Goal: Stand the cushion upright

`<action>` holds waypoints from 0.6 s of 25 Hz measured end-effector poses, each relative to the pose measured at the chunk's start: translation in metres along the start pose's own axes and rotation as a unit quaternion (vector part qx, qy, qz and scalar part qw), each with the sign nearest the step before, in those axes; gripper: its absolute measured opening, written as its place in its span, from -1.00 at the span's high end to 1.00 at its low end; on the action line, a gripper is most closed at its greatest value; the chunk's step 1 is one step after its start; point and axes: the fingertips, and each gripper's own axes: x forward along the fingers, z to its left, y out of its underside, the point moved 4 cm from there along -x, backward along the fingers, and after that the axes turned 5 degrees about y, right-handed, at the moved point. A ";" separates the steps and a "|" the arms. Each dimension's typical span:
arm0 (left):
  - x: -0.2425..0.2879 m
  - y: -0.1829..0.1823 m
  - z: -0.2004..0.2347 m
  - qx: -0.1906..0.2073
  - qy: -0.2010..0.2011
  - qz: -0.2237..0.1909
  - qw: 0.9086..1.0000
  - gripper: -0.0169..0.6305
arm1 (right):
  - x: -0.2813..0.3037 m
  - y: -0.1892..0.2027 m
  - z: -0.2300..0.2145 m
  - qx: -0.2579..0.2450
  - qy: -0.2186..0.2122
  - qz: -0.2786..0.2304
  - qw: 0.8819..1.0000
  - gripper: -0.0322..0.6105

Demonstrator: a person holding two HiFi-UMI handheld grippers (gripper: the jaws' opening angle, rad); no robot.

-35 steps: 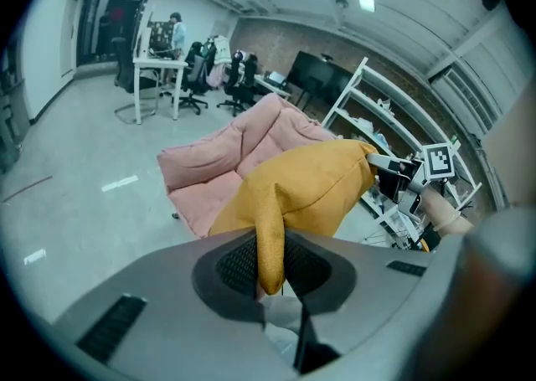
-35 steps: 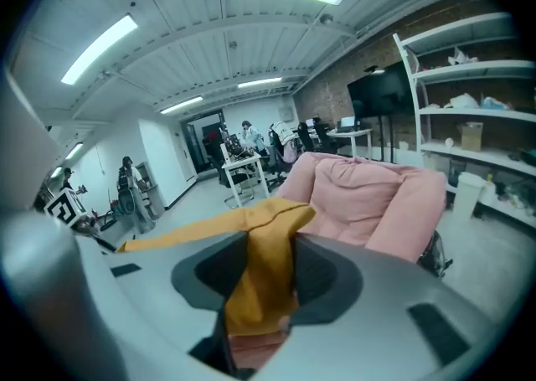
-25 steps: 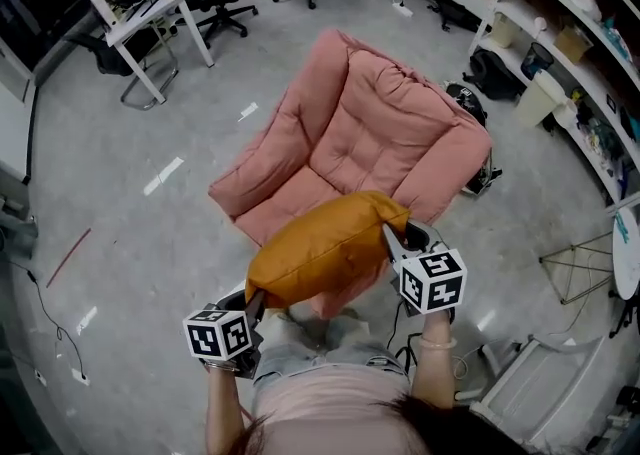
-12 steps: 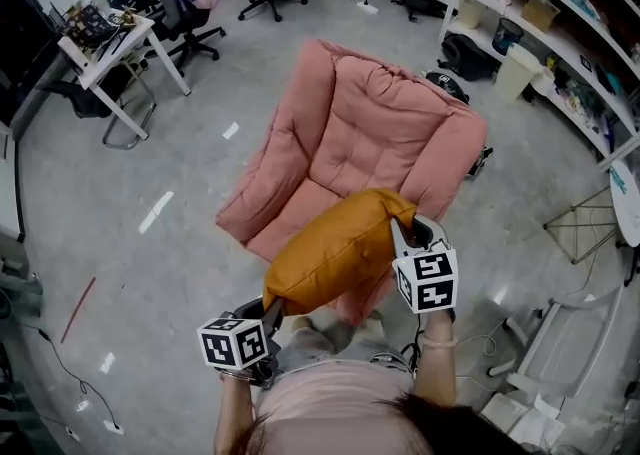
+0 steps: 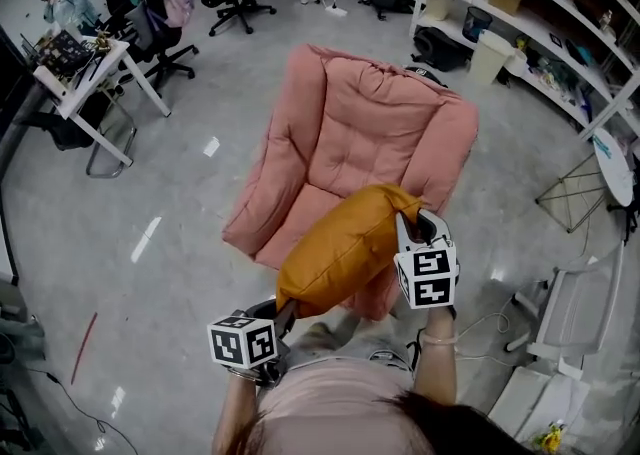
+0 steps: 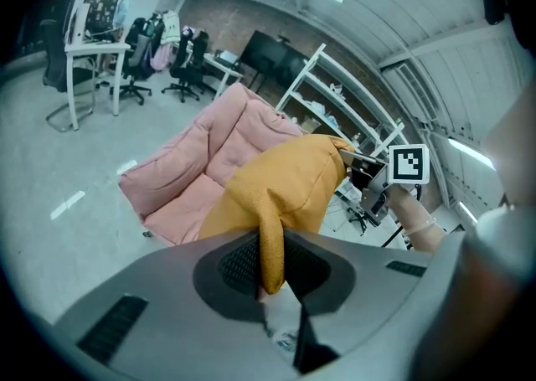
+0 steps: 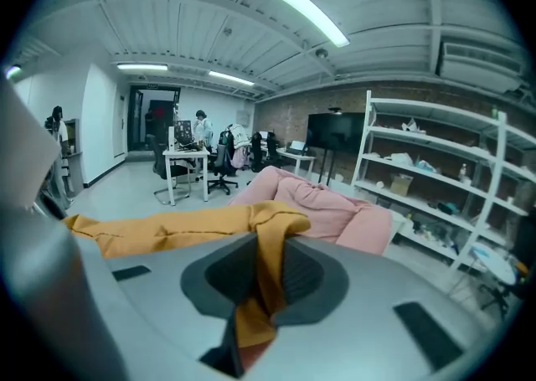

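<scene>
Now the cushion (image 5: 345, 248) hangs over the armchair's (image 5: 370, 133) front edge, its long axis slanting from the left gripper (image 5: 284, 312), clamped on the near corner, to the right gripper (image 5: 405, 223), which pinches the far one.

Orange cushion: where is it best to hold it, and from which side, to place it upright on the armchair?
Take it by two corners, one tool from each end. The orange cushion is plump in the middle, but its corners taper to thin flaps that fit between the jaws. The left tool and right tool pinch such corners now.
</scene>
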 end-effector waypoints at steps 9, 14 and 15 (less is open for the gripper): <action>-0.012 0.005 0.013 0.039 0.042 0.026 0.998 0.83 | -0.019 0.003 0.019 0.018 0.075 0.001 0.997 0.69; -0.019 0.001 0.020 0.033 0.049 0.013 0.998 0.83 | -0.022 -0.003 0.026 0.020 0.078 0.006 0.997 0.69; -0.019 -0.001 0.022 0.032 0.049 0.010 0.998 0.83 | -0.020 -0.004 0.026 0.020 0.079 0.007 0.997 0.69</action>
